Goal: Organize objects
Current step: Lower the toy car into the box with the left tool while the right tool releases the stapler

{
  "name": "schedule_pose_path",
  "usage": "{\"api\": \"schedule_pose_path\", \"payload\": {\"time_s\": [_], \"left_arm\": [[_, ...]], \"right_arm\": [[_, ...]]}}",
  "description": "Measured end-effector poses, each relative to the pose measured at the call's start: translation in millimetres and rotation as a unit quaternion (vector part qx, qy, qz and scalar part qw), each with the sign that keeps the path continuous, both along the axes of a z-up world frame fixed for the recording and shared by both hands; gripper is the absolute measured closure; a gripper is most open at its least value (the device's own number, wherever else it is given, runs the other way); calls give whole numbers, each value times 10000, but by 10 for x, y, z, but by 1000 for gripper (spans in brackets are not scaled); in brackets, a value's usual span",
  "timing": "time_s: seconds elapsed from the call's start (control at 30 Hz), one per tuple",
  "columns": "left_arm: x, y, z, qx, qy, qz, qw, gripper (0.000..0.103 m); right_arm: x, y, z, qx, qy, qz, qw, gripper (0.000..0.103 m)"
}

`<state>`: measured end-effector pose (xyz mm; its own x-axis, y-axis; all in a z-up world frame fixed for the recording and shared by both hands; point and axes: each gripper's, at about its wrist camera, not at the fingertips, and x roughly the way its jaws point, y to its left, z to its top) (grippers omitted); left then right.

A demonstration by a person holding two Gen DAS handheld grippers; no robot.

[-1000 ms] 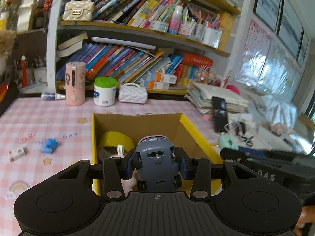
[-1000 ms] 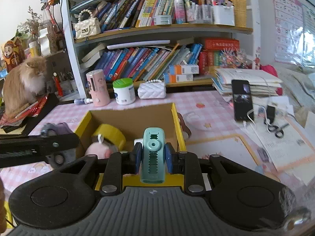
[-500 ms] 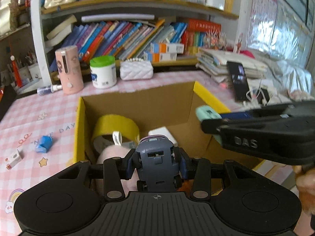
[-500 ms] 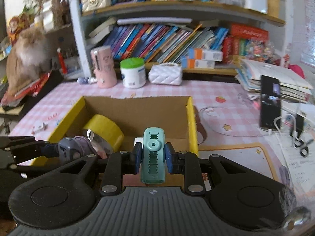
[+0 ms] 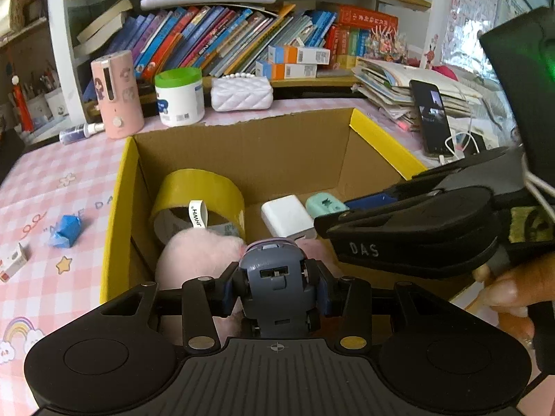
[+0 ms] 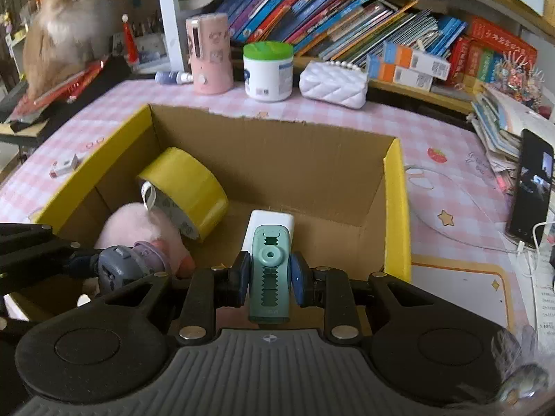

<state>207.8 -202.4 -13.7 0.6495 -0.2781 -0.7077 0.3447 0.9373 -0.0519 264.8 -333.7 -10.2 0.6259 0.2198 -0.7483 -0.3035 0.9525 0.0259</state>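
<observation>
An open cardboard box with yellow flaps [image 5: 121, 187] [image 6: 393, 208] holds a yellow tape roll [image 5: 199, 194] [image 6: 189, 187], a pink plush [image 5: 201, 253] [image 6: 138, 222] and a white charger block [image 5: 286, 215] [image 6: 272, 220]. My left gripper [image 5: 277, 286] is shut on a grey-blue toy car [image 5: 275, 277] [image 6: 118, 267], low over the plush at the box's near edge. My right gripper [image 6: 270, 275] is shut on a mint green stapler-like clip [image 6: 270, 274] [image 5: 324, 204], inside the box beside the charger.
On the pink checked tablecloth behind the box stand a pink cylinder [image 5: 116, 93], a white jar with green lid [image 5: 178, 95] and a white quilted purse [image 5: 241, 93]. A blue wrapper [image 5: 66, 230] lies left. A phone [image 5: 432, 118] and papers lie right. A cat [image 6: 59, 31] sits far left.
Both grippers have moved forward and down into the box. The toy car now hangs over the plush and the mint clip sits next to the charger. Both stay gripped.
</observation>
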Motion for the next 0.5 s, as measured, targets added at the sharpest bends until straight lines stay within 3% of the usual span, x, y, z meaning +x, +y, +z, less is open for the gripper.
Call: {"api": "schedule_pose_path", "payload": {"time_s": [0.5], "left_arm": [[-16,42,-8,-167,60,150,9997,61]], "right_arm": [[67,38,-62,-138,382,271,9988,80]]}}
